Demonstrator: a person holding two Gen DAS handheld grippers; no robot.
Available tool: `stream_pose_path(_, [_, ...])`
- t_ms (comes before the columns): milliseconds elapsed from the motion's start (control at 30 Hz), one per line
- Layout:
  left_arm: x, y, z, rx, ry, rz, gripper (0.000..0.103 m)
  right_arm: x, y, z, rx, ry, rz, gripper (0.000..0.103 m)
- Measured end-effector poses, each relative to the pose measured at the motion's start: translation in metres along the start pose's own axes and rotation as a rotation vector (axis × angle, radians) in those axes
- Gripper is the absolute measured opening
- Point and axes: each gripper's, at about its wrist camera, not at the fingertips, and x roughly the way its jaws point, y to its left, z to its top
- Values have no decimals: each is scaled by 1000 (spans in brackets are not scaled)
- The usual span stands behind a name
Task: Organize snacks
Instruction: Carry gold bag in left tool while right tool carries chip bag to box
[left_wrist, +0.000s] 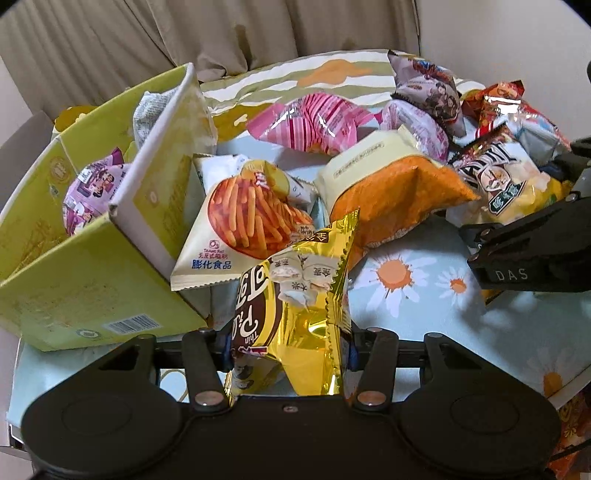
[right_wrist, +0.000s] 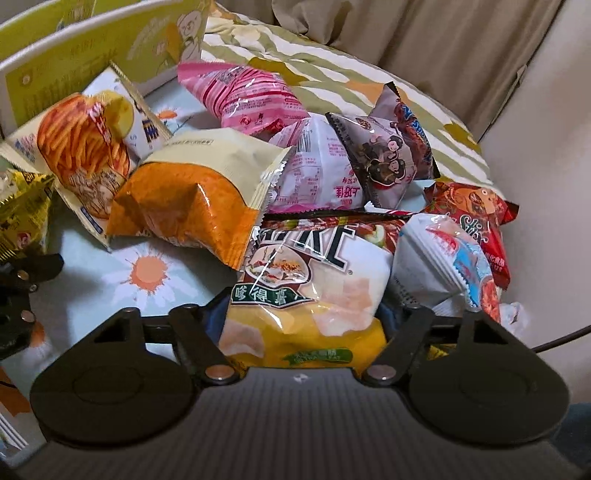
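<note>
Daisy-print cloth (left_wrist: 424, 295) covers the surface; my left claw (left_wrist: 290, 347) pinches a gold snack packet (left_wrist: 295, 306) upright, my right claw (right_wrist: 306, 321) grips a yellow-and-white chip bag (right_wrist: 314, 288).

left gripper (left_wrist: 290, 347) | your fingers clamp a gold packet (left_wrist: 295, 314); right gripper (right_wrist: 306, 321) | clamped on a yellow-white bag (right_wrist: 314, 291)

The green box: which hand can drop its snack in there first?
Probably the left. The left gripper grips the gold bag right beside the green box; the right gripper is farther away.
</note>
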Motion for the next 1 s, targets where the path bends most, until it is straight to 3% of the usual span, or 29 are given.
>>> stream_pose_path(633, [-61,6,20,-26,-106,17,54,-70,-19,12,114,-100,40,86])
stream_pose_path(1000, [-109,57,38,-88,-215,102,54,-118,-14,49,142,-224,115,86])
